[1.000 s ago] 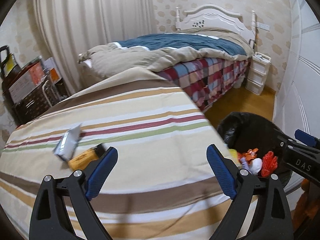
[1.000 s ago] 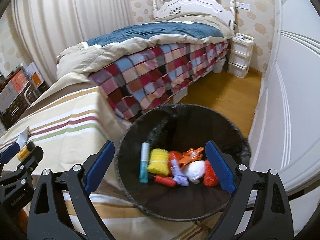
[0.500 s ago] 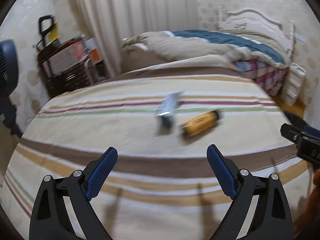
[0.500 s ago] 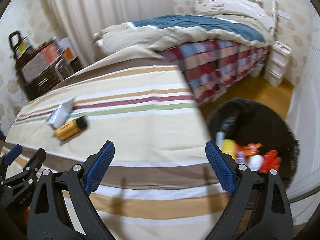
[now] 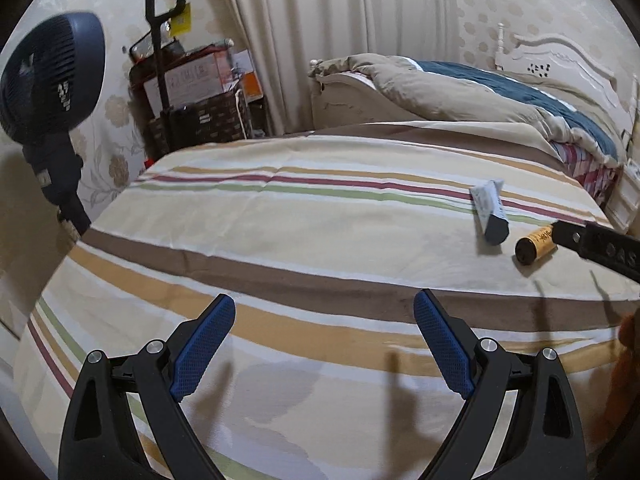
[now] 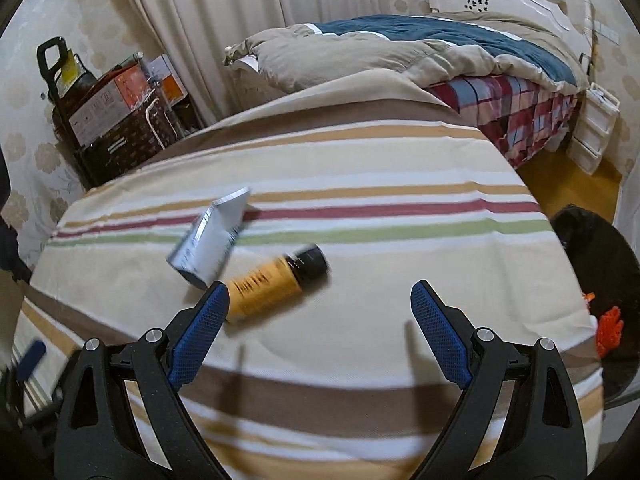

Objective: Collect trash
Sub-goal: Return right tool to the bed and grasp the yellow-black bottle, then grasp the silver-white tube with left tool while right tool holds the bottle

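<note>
1. Trash: orange bottle (image 6: 276, 282) and silver tube (image 6: 212, 238) lie side by side on striped bedcover (image 6: 360, 208).
2. Right gripper (image 6: 318, 334) gapes wide, empty, above the bottle.
3. Left gripper (image 5: 324, 346) wide, empty.
4. Black bin (image 6: 600, 280) beside the bed.

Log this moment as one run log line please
left gripper: open, empty | right gripper: open, empty | orange bottle, silver tube: lying on striped bedspread | bin: right

Surface: striped bedspread (image 6: 360, 208), cream with tan, brown, maroon and green bands | On it: silver tube (image 6: 210, 240) lying flat, orange bottle (image 6: 276, 284) with black cap on its side just beside it | Nothing stacked
</note>
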